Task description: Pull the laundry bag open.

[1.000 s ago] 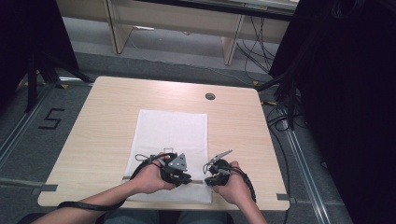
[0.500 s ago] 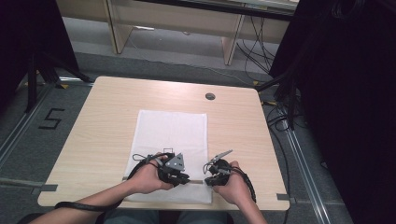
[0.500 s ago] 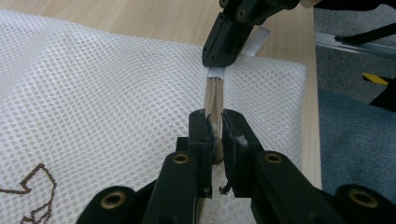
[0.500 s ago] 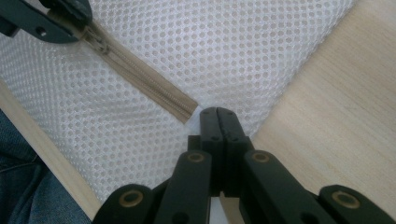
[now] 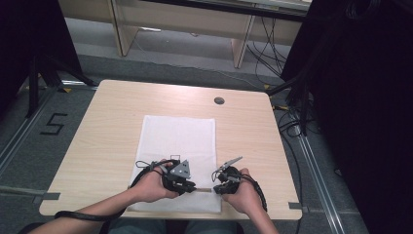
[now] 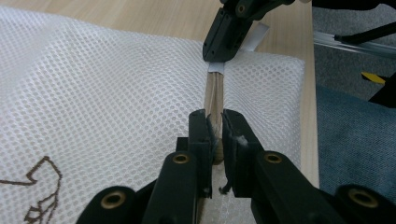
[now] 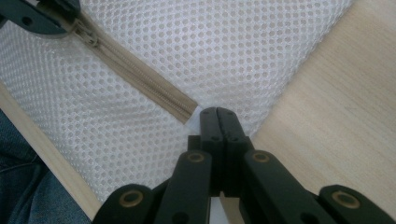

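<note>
- We see a white mesh laundry bag (image 5: 178, 146) lying flat on the wooden surface (image 5: 107, 126).
- We see its beige zipper (image 7: 140, 86) running along the near edge, pinched at both ends.

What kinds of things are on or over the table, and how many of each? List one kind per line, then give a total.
White mesh zip bag: 1
Tan zipper on that bag: 1
Handheld grippers: 2, the left gripper shut on the zipper pull, the right gripper shut on the bag at the zipper's end
Grey tape strips at the table's front corners: 2
Dark round cap in the tabletop: 1
Total: 7
</note>
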Motion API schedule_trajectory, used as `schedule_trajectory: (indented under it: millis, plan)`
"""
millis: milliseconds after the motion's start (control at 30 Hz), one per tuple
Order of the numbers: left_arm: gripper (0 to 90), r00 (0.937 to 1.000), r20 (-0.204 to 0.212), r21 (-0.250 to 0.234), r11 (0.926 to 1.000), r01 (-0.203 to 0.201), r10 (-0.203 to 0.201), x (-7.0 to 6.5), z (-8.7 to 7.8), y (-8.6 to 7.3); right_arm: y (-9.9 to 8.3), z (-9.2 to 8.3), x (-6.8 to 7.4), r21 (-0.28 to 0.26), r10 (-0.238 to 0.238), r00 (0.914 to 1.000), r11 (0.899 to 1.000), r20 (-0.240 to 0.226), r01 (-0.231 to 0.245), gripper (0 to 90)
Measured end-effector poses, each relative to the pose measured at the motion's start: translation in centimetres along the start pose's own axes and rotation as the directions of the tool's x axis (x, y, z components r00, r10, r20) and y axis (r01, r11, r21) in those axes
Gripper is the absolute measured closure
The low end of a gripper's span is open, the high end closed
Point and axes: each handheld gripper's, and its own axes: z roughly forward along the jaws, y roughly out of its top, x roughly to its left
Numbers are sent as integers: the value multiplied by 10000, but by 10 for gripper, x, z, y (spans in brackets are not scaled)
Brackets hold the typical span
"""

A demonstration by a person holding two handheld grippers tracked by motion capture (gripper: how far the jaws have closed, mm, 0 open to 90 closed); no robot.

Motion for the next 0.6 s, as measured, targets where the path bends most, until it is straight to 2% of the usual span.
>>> schedule_trajectory:
  millis: [267,333,367,467,600]
  plan:
    - [822,10000,47,-6,10000,-25,25,0,0,0,0,0,0,-20,36,10000,10000,-25,-36,900]
    - [822,9997,14,11,9997,-244,244,0,-1,-1,0,0,0,-47,29,10000,10000,-39,-30,900]
    - [822,10000,47,-26,10000,-79,79,0,-1,-1,0,0,0,-121,-69,10000,9999,-28,69,900]
    - [822,10000,36,-44,10000,28,-28,1,-3,-3,0,0,0,-94,-45,10000,9999,-21,45,900]
    - [822,10000,21,-24,10000,9,-8,1,-4,-4,0,0,0,-62,-76,10000,10000,5,76,900]
